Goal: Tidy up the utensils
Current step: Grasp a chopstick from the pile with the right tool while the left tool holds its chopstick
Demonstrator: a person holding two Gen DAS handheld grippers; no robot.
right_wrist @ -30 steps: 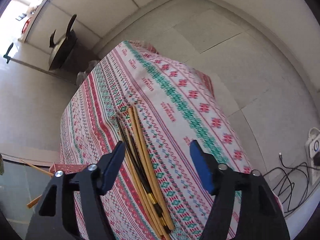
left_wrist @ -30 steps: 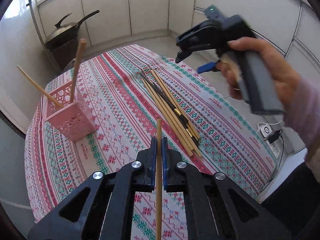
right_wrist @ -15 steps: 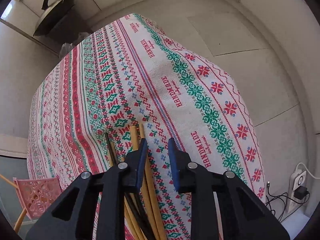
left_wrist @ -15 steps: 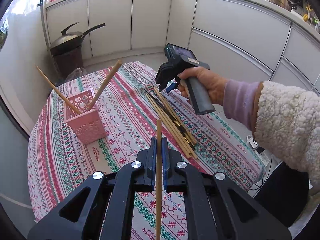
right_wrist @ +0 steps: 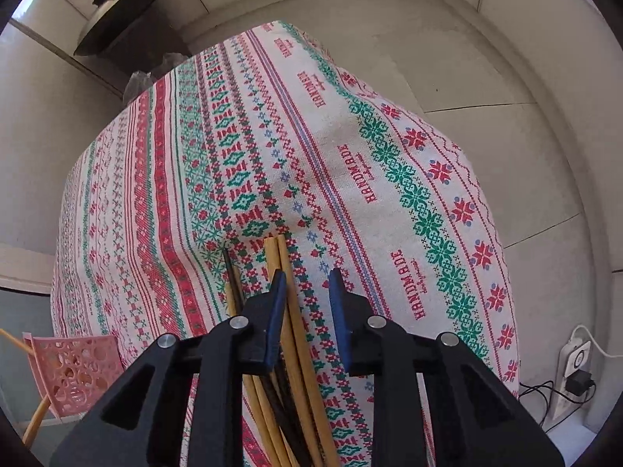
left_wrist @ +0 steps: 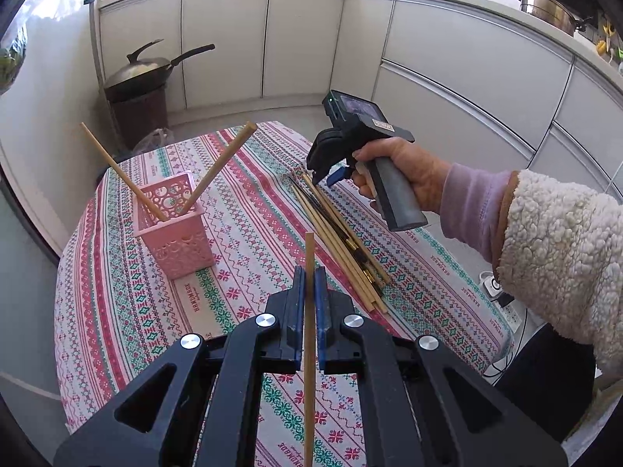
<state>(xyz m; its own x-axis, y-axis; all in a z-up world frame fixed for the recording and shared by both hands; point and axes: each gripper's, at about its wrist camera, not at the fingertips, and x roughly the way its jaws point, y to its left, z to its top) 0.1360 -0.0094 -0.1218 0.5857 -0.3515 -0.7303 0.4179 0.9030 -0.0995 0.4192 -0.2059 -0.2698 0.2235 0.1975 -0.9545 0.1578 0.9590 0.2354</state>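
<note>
Bamboo chopstick [left_wrist: 309,272]: light, rigid, smooth; left gripper [left_wrist: 310,292] clamps it mid-shaft. Right gripper [right_wrist: 307,292], partly open and empty, straddles chopstick pile [right_wrist: 290,334].

Pale cream flat-fronted cabinets [left_wrist: 226,43] curve around the room under a counter top holding steel and brass-coloured pots [left_wrist: 549,9]. Left of the cabinets a dark lidded wok [left_wrist: 140,72] sits on a brown stand, in bright daylight. Below the cabinets lies a light tiled floor [right_wrist: 486,89], with a white power strip [right_wrist: 576,366] and cables.
</note>
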